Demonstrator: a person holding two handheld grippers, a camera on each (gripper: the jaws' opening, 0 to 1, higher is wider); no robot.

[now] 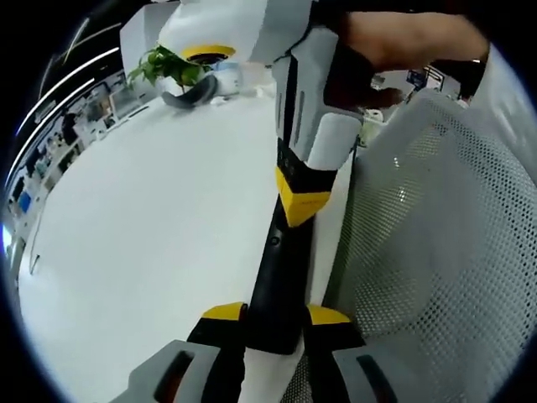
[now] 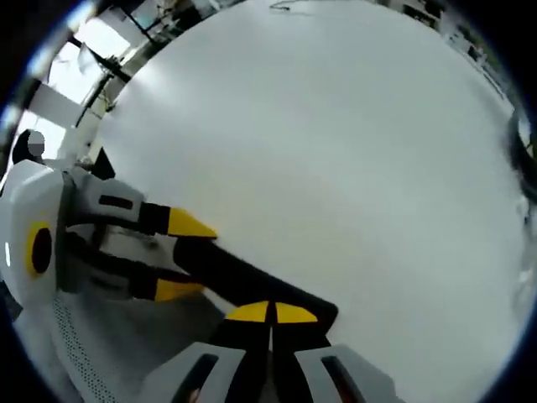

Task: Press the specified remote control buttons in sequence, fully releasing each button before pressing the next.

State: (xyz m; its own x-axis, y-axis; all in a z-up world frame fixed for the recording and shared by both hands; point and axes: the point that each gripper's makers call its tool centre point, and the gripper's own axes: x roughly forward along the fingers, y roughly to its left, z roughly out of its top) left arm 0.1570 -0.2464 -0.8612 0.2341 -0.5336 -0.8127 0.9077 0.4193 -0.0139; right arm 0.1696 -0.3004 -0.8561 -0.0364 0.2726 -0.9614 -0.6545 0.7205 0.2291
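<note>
A long black remote control (image 1: 281, 260) is held above the white table's edge. My left gripper (image 1: 275, 315) is shut on its near end, one yellow tip on each side. My right gripper (image 1: 300, 201), held by a hand, comes down from above with its yellow tips resting on the remote's upper face. In the right gripper view, my right gripper (image 2: 272, 313) is shut, tips together, touching the top of the remote control (image 2: 243, 281). The left gripper (image 2: 183, 256) clamps the remote from the left. The buttons are hidden.
The white table (image 1: 151, 235) stretches away to the left. A potted plant (image 1: 168, 65) and a dark curved object (image 1: 191, 92) stand at its far end. A white mesh chair back (image 1: 453, 243) is right of the table edge.
</note>
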